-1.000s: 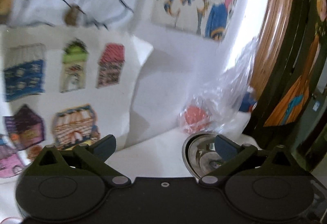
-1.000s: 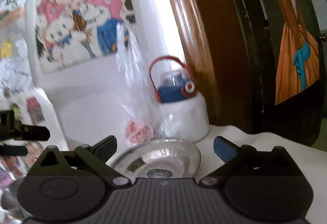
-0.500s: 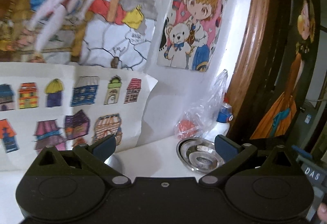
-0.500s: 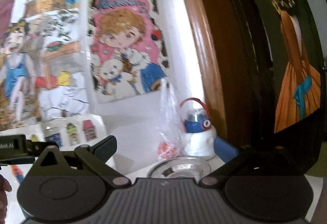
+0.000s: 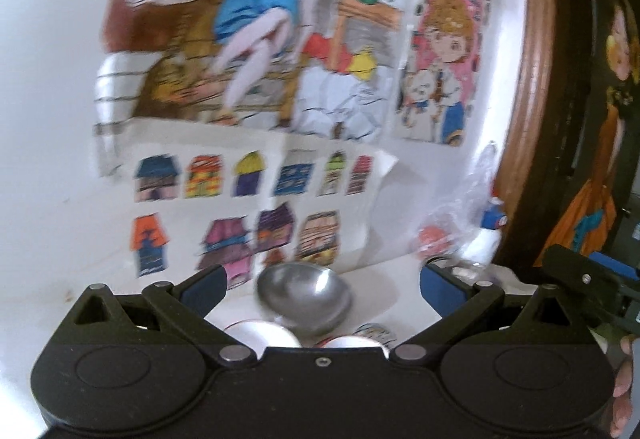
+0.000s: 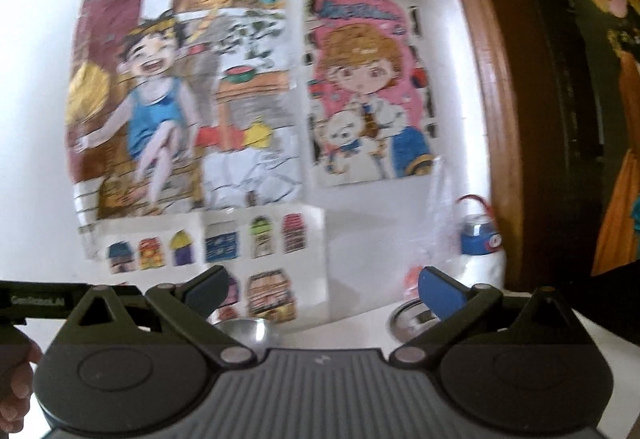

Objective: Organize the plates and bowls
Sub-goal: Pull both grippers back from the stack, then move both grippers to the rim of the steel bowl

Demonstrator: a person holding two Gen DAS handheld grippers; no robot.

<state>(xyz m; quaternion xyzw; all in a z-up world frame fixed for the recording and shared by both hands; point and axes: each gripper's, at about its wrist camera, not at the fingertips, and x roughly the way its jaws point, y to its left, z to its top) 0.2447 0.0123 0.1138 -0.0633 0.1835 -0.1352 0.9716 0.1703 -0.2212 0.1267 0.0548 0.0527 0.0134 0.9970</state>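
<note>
While both claws stayed spread and empty: one steel bowl [image 5: 305, 297] between the left gripper [image 5: 322, 281] fingers, two white bowls [image 5: 262, 333] nearer, one steel plate [image 6: 412, 317] by the right gripper [image 6: 322, 285] fingertip.

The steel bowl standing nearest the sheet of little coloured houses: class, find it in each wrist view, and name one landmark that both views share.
Left wrist view: the steel bowl sits low centre, between the open fingers of the left gripper.
Right wrist view: only its top shows at lower left of centre, above the right gripper body.
Shared landmark: the sheet of houses on the wall behind it.
</note>
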